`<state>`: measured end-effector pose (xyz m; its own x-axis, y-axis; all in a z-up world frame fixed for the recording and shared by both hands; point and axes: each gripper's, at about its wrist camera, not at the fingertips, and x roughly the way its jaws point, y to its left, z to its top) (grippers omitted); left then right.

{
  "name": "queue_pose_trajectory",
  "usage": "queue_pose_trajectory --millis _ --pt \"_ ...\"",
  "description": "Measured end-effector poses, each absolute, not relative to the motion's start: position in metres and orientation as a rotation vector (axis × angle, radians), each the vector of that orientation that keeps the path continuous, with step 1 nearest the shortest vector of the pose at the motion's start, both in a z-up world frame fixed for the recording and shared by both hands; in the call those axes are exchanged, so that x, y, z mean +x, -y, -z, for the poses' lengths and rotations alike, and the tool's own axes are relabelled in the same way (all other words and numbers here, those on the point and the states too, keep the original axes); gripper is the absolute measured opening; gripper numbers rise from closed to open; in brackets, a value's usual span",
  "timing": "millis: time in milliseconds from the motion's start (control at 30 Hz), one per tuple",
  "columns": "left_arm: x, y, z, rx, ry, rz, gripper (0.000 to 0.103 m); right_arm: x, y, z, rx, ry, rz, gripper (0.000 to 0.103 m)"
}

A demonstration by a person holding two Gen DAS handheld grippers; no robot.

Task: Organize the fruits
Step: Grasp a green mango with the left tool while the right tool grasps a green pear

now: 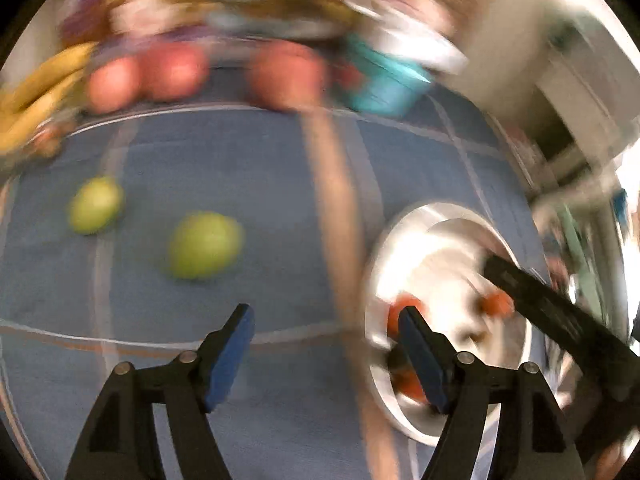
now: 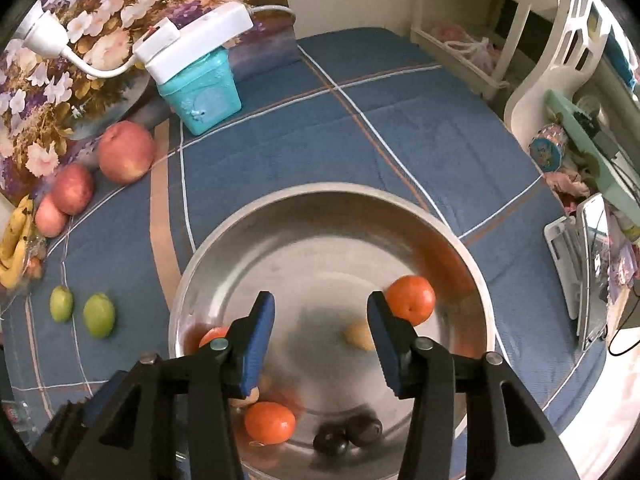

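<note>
We see heavy motion blur across the left wrist view, fisheye bending at edges w/ black corners. Right wrist view is sharper, evenly lit; soft glare on the steel bowl [image 2: 320, 216].

Below my matt blue ribbed rubber pads [image 2: 256, 344] sits a shiny brushed-metal round bowl [image 2: 320, 216] on matt blue woven checked cloth [image 2: 400, 120]; the turquoise box [image 2: 200, 96] looks glossy plastic.

Blurred throughout. Left gripper [image 1: 326, 326] spread wide, empty, over blue checked cloth [image 1: 260, 168]. Two green fruits [image 1: 206, 245] at ten o'clock, apart. Steel bowl [image 1: 380, 272] at three o'clock, orange fruit [image 1: 498, 303] inside. Red apples [image 1: 174, 72] and bananas [image 1: 36, 96] toward eleven.
</note>
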<state>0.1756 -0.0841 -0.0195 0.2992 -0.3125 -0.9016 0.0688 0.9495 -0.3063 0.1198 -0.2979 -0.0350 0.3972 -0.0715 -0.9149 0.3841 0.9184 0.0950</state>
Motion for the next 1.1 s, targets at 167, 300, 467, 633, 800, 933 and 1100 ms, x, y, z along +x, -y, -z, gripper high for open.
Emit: queue_pose_trajectory --millis 167,300,467,633,800,933,1100 --pt "0.2 -0.02 0.025 -0.319 -1.189 0.023 0.077 0.137 0.252 0.014 0.221 -1.075 0.194 0.049" --pt "0.213 -0.066 0.039 -0.394 -1.2 -0.036 0.077 0.163 0.188 0.02 0.167 -1.123 0.037 0.049" --pt "0.23 -0.069 0.05 -0.352 -1.202 0.024 0.077 0.185 0.125 0.044 0.128 -1.198 -0.072 0.049" --pt "0.246 -0.053 0.062 -0.289 -1.228 0.044 0.077 0.198 0.105 0.065 0.221 -1.254 -0.136 0.054" --pt "0.254 -0.044 0.071 -0.264 -1.244 0.053 0.053 0.208 0.101 0.079 0.296 -1.288 -0.149 0.054" --pt "0.255 -0.047 0.072 -0.281 -1.243 0.053 0.052 0.213 0.094 0.086 0.284 -1.281 -0.137 0.054" --pt "0.254 -0.049 0.071 -0.275 -1.24 0.042 0.052 0.217 0.094 0.086 0.29 -1.275 -0.121 0.054"
